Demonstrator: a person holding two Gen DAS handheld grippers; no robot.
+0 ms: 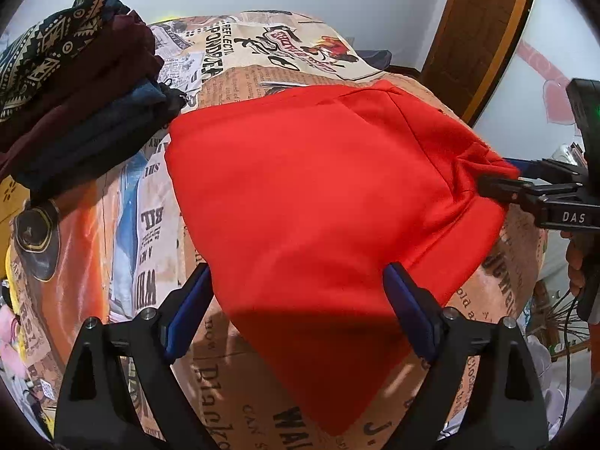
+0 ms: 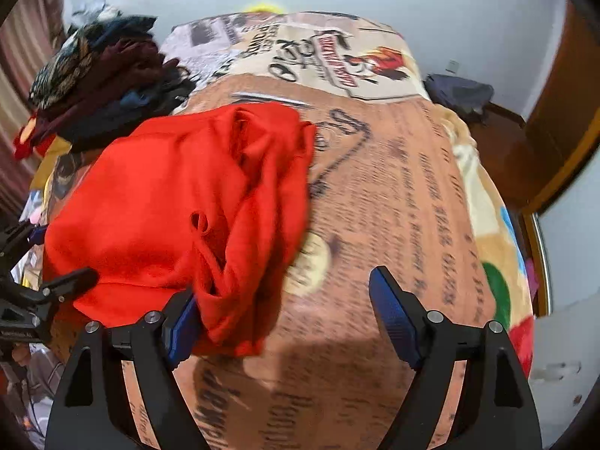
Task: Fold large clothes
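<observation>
Hovering with jaws apart, left gripper [image 1: 296, 303] and right gripper [image 2: 281, 315] risk bunching the red garment [image 1: 318, 187] if they snag it.

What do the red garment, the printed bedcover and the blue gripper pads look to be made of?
Red garment: soft matte knit, possibly fleece; it drapes in thick rounded folds without shine.
Printed bedcover: plush-looking blanket fabric, probably synthetic; a faint sheen shows on the orange patch in the left wrist view.
Blue pads: likely ribbed rubber or plastic, matte.
</observation>
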